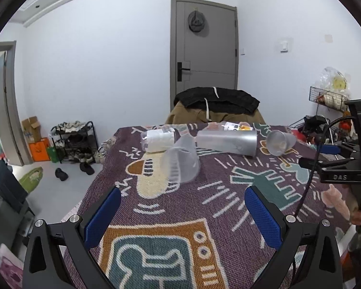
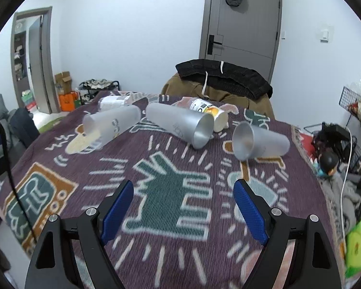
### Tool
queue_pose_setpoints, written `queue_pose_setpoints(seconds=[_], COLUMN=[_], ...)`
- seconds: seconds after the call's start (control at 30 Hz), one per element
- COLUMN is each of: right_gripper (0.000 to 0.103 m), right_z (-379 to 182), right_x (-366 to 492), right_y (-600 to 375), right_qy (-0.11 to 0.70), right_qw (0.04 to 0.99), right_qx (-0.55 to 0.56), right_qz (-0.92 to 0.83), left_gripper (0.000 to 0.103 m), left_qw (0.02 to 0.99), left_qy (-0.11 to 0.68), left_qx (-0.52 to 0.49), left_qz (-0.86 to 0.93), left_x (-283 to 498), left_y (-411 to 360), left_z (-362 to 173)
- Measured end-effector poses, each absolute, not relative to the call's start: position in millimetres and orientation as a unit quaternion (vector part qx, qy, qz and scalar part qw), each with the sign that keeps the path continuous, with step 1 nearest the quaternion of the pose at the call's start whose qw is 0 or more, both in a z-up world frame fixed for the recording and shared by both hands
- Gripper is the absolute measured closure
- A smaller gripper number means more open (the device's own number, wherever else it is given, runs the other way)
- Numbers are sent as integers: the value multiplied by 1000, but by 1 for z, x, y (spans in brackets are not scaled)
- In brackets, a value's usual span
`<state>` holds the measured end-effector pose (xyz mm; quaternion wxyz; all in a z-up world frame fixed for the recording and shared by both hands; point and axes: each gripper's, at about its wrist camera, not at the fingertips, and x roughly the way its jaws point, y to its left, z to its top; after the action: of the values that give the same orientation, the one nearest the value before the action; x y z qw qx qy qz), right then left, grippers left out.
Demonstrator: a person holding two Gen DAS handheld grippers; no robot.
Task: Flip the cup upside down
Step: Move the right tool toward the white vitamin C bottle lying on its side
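Note:
Several translucent plastic cups lie on their sides on a patterned purple cloth [image 1: 185,207]. In the left wrist view the nearest frosted cup [image 1: 180,162] lies ahead of my left gripper [image 1: 182,201], which is open and empty. A long cup [image 1: 227,142] and a short cup [image 1: 280,142] lie farther back. In the right wrist view my right gripper [image 2: 183,195] is open and empty above the cloth [image 2: 166,192]. Ahead of it lie a short cup [image 2: 260,143], a long cup [image 2: 180,125] and a frosted cup [image 2: 113,122], their mouths toward me.
A printed paper cup [image 2: 205,108] and another clear cup [image 2: 110,102] lie at the far edge. A chair draped with dark clothes [image 1: 216,103] stands behind the table. A shoe rack [image 1: 72,142] is at left, a wire basket [image 1: 329,97] and cables at right.

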<state>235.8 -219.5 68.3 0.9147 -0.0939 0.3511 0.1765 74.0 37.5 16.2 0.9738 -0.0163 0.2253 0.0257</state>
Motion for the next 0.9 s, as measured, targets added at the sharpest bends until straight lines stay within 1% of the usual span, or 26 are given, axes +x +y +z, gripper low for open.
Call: queue_pose_setpoints(seconds=[0.37,0.57,0.9], right_gripper=[18,18,18], right_z=[79,70,56], right_x=[324,377,457], right_y=[-194,-194,-199], right_qy=[381,408,463], right_qw=[893,876,849], right_qx=[-140,-171,-153], right_qz=[193,193,205], left_gripper=[0,0,0], left_qw=[970,970,968], left_qy=[236,234,232], left_qx=[-29,-24,-56], left_qz=[55,61,76], left_x=[115,135,163], left_y=[69,82,107], left_z=[30,36,33])
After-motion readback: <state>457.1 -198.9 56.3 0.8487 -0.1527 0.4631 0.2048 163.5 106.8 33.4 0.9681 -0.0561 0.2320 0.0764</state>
